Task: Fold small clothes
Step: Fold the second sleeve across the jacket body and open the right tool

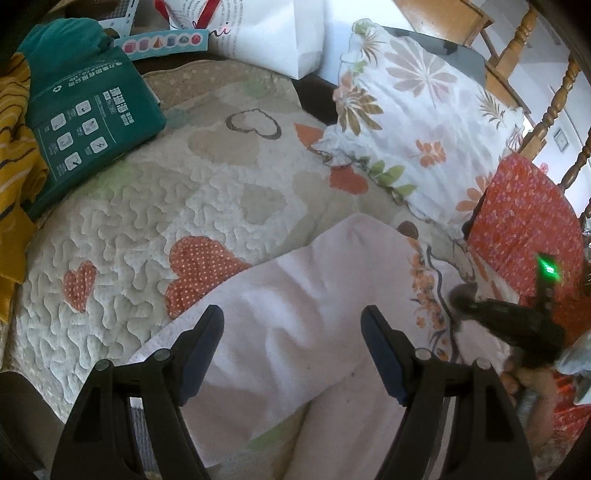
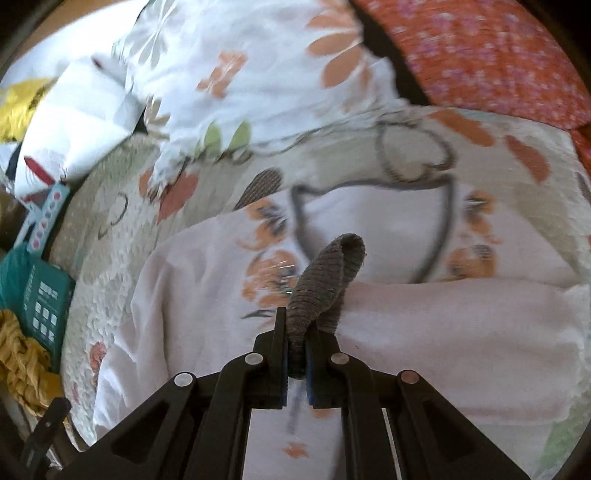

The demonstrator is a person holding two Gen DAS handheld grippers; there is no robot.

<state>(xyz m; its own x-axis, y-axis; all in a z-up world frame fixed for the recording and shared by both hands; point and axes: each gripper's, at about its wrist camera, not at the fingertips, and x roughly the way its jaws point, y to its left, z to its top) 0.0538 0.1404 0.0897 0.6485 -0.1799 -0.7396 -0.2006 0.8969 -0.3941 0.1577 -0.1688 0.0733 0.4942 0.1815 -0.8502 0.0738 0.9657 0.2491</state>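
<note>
A pale pink garment (image 1: pixel 303 306) with an orange flower print and a dark neckline lies spread on the quilted bedspread (image 1: pixel 147 221). My left gripper (image 1: pixel 293 321) is open just above its plain left part. My right gripper (image 2: pixel 297 332) is shut on a grey ribbed cloth piece (image 2: pixel 325 280), looped and held above the garment (image 2: pixel 424 314) near its neckline (image 2: pixel 369 221). The right gripper also shows in the left wrist view (image 1: pixel 465 299) at the garment's right side, with a green light on it.
A floral pillow (image 1: pixel 417 122) and a red patterned cushion (image 1: pixel 524 229) lie behind the garment. A green package (image 1: pixel 88 122), yellow cloth (image 1: pixel 14 147) and a white paper bag (image 1: pixel 273 33) sit at the back left. Wooden bed rails (image 1: pixel 554 99) stand at the right.
</note>
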